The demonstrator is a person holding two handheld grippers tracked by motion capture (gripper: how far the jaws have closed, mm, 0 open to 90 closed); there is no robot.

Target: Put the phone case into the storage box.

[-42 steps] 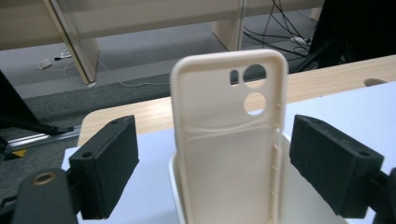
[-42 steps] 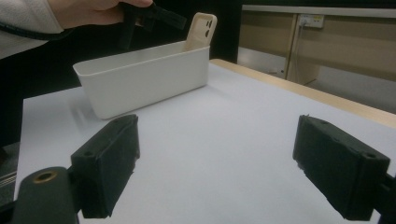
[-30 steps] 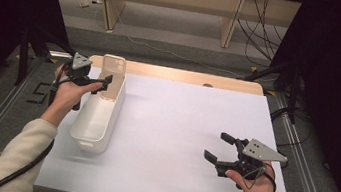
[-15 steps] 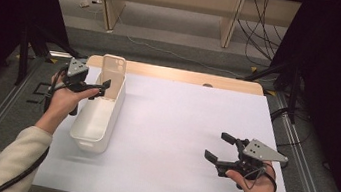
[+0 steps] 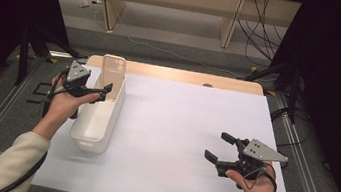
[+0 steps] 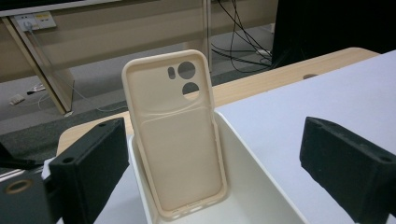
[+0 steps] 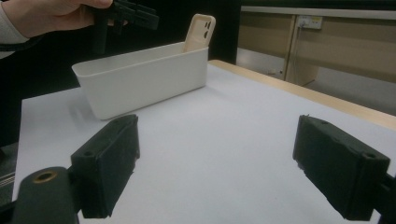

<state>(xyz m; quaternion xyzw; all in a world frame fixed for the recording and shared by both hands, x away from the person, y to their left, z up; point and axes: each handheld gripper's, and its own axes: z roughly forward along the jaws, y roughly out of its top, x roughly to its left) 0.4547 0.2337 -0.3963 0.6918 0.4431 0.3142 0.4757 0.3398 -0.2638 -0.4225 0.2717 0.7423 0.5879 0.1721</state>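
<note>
My left gripper is wide apart, nothing between its pads, and in the left gripper view the beige phone case sits dead centre between the two black jaws, a little beyond them, untouched. That view gives me the case's inside face: the round camera cut-outs near the top, the raised lip all round (none of which I can make out from above). It stands nearly upright, its bottom edge down in the white bin, leaning back on the bin's far end wall.

From the high view I get the layout instead: my left gripper hangs over the bin's far half, just short of the case, and the bin lies lengthwise on the white sheet at the table's left side.

My right gripper is well apart from all that, low over the sheet's right side, jaws spread wide and holding nothing. Its own view looks across bare sheet to the bin's long side wall, the case poking above the rim, my left hand above.
</note>
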